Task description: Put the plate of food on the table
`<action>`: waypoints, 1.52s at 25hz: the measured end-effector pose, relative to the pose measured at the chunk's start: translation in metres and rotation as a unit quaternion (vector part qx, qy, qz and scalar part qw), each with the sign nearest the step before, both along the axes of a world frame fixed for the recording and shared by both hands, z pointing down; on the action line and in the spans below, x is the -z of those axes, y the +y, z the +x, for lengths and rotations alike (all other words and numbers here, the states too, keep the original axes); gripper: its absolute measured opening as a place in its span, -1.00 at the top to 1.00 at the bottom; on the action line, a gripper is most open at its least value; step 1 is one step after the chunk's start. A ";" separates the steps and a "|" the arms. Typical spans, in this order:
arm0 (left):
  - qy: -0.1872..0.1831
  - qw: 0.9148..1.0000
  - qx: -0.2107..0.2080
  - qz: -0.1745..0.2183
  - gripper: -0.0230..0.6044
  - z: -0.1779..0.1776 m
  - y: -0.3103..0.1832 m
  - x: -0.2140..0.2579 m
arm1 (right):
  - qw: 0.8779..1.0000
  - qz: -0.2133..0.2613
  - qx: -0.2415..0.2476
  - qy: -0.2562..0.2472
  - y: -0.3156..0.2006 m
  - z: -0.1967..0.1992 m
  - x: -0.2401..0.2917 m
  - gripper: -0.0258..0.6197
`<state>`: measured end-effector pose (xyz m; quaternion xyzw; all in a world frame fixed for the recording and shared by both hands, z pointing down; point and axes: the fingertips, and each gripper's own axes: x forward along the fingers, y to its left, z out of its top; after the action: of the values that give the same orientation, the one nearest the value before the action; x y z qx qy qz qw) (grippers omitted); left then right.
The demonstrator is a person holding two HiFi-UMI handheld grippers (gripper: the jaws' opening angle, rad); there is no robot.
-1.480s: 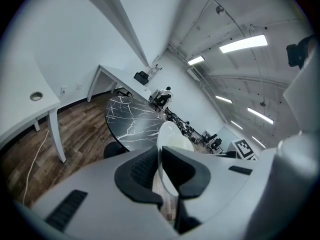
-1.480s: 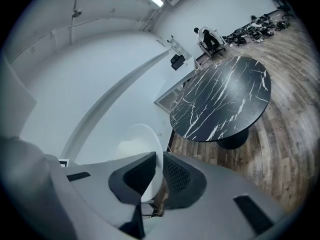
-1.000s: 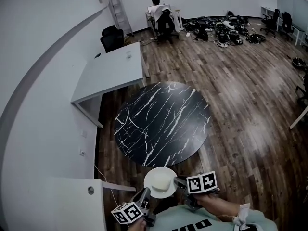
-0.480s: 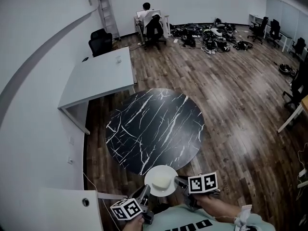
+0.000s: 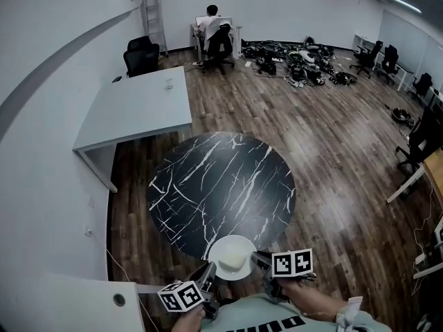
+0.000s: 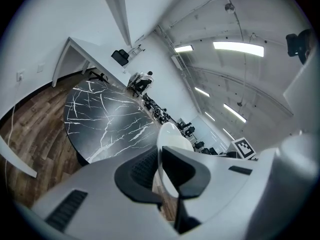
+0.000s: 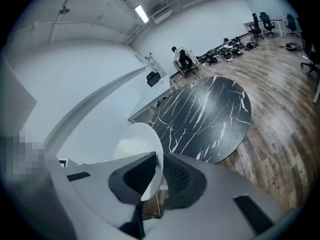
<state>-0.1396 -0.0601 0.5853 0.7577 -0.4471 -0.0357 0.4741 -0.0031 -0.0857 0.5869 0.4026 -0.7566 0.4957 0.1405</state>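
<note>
A white plate (image 5: 232, 257) with a pale lump of food on it is held level between both grippers, just over the near edge of the round black marble table (image 5: 221, 185). My left gripper (image 5: 206, 277) is shut on the plate's left rim (image 6: 170, 139). My right gripper (image 5: 259, 261) is shut on its right rim (image 7: 145, 149). In both gripper views the thin white rim sits clamped between the dark ribbed pads (image 6: 142, 166), and the black marble table (image 7: 205, 116) spreads beyond it.
A long white desk (image 5: 135, 109) stands beyond the round table at the left. A person sits at a far desk (image 5: 213, 26) beside a ladder (image 5: 149, 9). Cables and gear (image 5: 297, 57) litter the wooden floor at the back. A white counter (image 5: 76, 303) lies close at my left.
The view has advanced toward the round table. The plate, carried in both grippers, now overlaps the table's near edge instead of hanging short of it.
</note>
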 end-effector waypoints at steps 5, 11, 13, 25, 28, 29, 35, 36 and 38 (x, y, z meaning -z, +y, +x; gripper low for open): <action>0.014 1.000 -0.008 -0.003 0.82 -0.019 -0.015 -0.004 | 1.000 0.003 -0.009 0.010 -0.013 -0.019 0.001 0.77; 0.026 0.999 -0.026 0.006 0.82 -0.035 -0.034 -0.004 | 0.999 0.008 -0.025 0.025 -0.027 -0.034 0.002 0.77; 0.027 0.999 -0.031 0.009 0.82 -0.040 -0.039 -0.005 | 0.999 0.010 -0.029 0.028 -0.030 -0.039 0.002 0.77; 0.034 0.999 -0.032 0.008 0.82 -0.050 -0.062 -0.010 | 0.999 0.011 -0.033 0.034 -0.055 -0.049 -0.003 0.77; 0.030 0.999 -0.027 0.013 0.82 -0.049 -0.070 -0.006 | 0.999 0.010 -0.028 0.037 -0.064 -0.048 -0.006 0.77; 0.030 0.999 -0.025 0.011 0.83 -0.048 -0.073 -0.008 | 0.999 0.009 -0.026 0.037 -0.067 -0.048 -0.007 0.77; 0.021 1.000 -0.020 0.005 0.83 -0.042 -0.087 -0.014 | 0.999 0.003 -0.019 0.035 -0.084 -0.043 -0.015 0.76; 0.020 1.000 -0.020 0.003 0.83 -0.041 -0.089 -0.017 | 0.999 0.003 -0.018 0.036 -0.086 -0.041 -0.016 0.76; 0.022 1.000 -0.019 -0.007 0.83 -0.036 -0.092 -0.024 | 0.999 0.001 -0.017 0.040 -0.091 -0.037 -0.020 0.76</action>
<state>-0.1759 -0.1521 0.6096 0.7617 -0.4221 -0.0400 0.4899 -0.0400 -0.1767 0.6066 0.4348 -0.7439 0.4810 0.1616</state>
